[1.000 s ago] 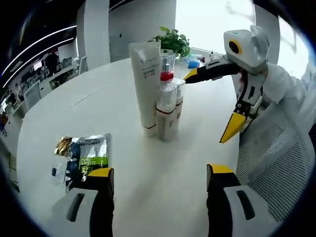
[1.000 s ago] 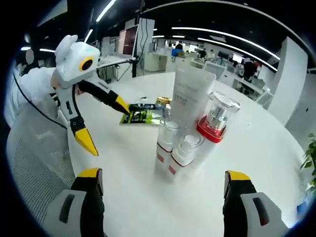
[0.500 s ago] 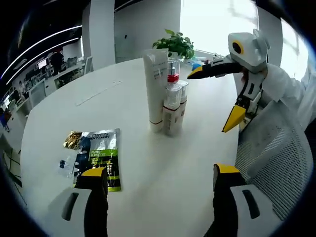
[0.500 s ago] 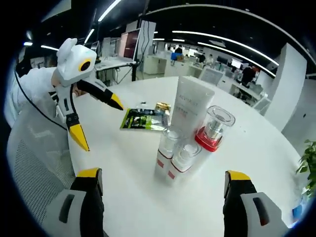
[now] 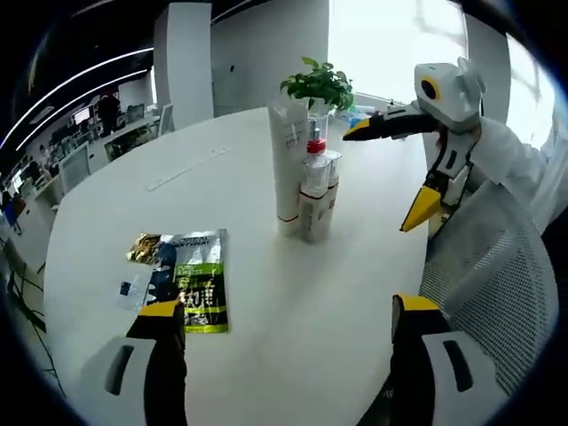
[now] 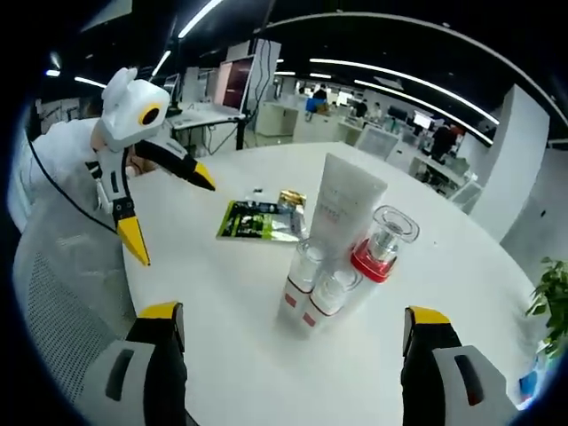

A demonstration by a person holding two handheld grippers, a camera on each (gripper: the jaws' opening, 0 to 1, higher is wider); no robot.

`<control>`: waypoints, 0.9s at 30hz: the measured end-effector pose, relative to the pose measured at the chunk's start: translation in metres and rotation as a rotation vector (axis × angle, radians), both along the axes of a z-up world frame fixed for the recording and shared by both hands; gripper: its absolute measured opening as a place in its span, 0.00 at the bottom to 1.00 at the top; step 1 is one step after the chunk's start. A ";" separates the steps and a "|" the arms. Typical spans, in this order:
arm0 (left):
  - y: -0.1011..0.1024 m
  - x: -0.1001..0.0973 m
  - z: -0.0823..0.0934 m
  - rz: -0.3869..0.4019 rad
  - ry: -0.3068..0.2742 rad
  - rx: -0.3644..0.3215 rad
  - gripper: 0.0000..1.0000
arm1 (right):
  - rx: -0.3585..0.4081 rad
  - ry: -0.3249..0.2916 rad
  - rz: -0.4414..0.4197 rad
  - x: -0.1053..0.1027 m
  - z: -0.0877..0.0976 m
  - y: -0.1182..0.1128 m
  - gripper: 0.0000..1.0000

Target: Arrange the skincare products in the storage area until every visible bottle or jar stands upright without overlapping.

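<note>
A tall white tube (image 5: 287, 160) stands upright mid-table with two small clear-capped bottles (image 5: 315, 200) in front of it and a red-collared pump bottle (image 5: 316, 138) behind. In the right gripper view the tube (image 6: 346, 209), the red-collared bottle (image 6: 382, 244) and the small bottles (image 6: 306, 280) stand close together, all upright. My left gripper (image 5: 287, 306) is open, back from the group, and appears again as the left gripper (image 6: 167, 211) with its jaws spread. My right gripper (image 6: 293, 312) is open and holds nothing; across the table, the right gripper (image 5: 395, 169) also has its jaws spread.
Flat sachets (image 5: 191, 280) lie on the round white table (image 5: 133, 204) to the left of the group; the same sachets (image 6: 257, 220) lie beyond the bottles. A potted plant (image 5: 319, 84) stands at the far edge. A white mesh chair back (image 5: 497, 266) is at the table's side.
Both cameras have drawn back from the product group, which now looks smaller and farther. The bottles and tube have not moved. Both grippers stay open.
</note>
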State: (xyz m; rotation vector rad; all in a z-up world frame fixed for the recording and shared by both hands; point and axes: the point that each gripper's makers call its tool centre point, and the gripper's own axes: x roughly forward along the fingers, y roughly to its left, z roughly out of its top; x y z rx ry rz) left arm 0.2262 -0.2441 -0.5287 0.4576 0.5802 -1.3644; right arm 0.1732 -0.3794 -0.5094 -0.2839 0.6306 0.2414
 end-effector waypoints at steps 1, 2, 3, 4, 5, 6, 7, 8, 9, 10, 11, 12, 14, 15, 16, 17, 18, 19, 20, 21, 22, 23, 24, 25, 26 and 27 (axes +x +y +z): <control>0.001 0.001 0.001 0.003 0.001 -0.004 0.93 | -0.004 0.002 -0.002 -0.001 0.000 -0.001 1.00; 0.002 0.001 0.001 0.007 0.001 -0.006 0.94 | -0.007 0.004 -0.004 -0.001 0.000 -0.001 1.00; 0.003 0.001 0.002 0.011 0.002 -0.007 0.95 | -0.011 0.004 -0.010 -0.001 0.000 -0.002 1.00; 0.004 0.000 0.002 0.012 0.001 -0.006 0.96 | -0.013 0.002 -0.012 -0.001 0.000 -0.002 1.00; 0.005 0.001 0.001 0.012 0.000 -0.005 0.96 | -0.014 0.004 -0.013 -0.002 0.000 -0.003 1.00; 0.007 0.001 0.001 0.009 0.001 -0.002 0.97 | -0.015 0.008 -0.014 -0.002 -0.001 -0.003 1.00; 0.007 0.000 0.000 0.008 0.004 -0.001 0.97 | -0.016 0.009 -0.015 -0.002 -0.001 -0.003 1.00; 0.008 -0.001 0.000 0.008 0.007 -0.001 0.98 | -0.017 0.010 -0.014 -0.003 -0.001 -0.002 1.00; 0.009 -0.001 0.001 0.008 0.007 -0.002 0.99 | -0.018 0.010 -0.013 -0.003 0.000 -0.001 1.00; 0.009 -0.001 0.001 0.010 0.008 -0.003 0.99 | -0.019 0.010 -0.012 -0.003 0.000 -0.001 1.00; 0.009 0.000 0.001 0.012 0.007 -0.002 0.99 | -0.019 0.010 -0.011 -0.003 0.000 -0.001 1.00; 0.010 -0.001 0.002 0.014 0.009 -0.004 0.99 | -0.022 0.009 -0.011 -0.002 0.001 -0.001 1.00; 0.012 0.000 0.004 0.016 0.008 -0.009 0.99 | -0.025 0.006 -0.010 -0.002 0.002 0.000 1.00; 0.012 0.000 0.004 0.016 0.009 -0.009 0.99 | -0.026 0.004 -0.010 -0.002 0.003 0.000 1.00; 0.013 0.000 0.005 0.019 0.010 -0.008 0.99 | -0.026 0.002 -0.008 -0.001 0.004 0.001 1.00; 0.014 0.001 0.005 0.022 0.009 -0.010 0.99 | -0.025 0.000 -0.005 -0.001 0.006 0.003 1.00; 0.015 0.002 0.006 0.025 0.007 -0.014 0.99 | -0.025 -0.005 -0.003 0.000 0.007 0.004 1.00; 0.016 0.003 0.007 0.029 0.006 -0.015 0.99 | -0.025 -0.012 -0.001 0.000 0.009 0.005 1.00; 0.018 0.004 0.008 0.037 0.005 -0.016 0.99 | -0.025 -0.016 0.005 0.001 0.011 0.007 1.00; 0.018 0.003 0.009 0.040 0.003 -0.018 0.99 | -0.026 -0.020 0.010 0.002 0.012 0.009 1.00; 0.019 0.003 0.009 0.044 0.002 -0.020 0.99 | -0.027 -0.026 0.015 0.002 0.013 0.011 1.00; 0.022 0.005 0.010 0.051 0.002 -0.022 0.99 | -0.026 -0.030 0.023 0.003 0.016 0.014 1.00; 0.023 0.006 0.010 0.055 0.002 -0.024 0.99 | -0.018 -0.030 0.034 0.004 0.017 0.016 1.00; 0.024 0.006 0.010 0.063 0.003 -0.026 0.99 | -0.002 -0.038 0.046 0.005 0.020 0.022 1.00; 0.025 0.006 0.010 0.067 0.004 -0.027 0.99 | 0.005 -0.048 0.053 0.006 0.024 0.025 1.00; 0.028 0.007 0.010 0.075 0.004 -0.029 0.99 | 0.008 -0.057 0.063 0.007 0.027 0.029 1.00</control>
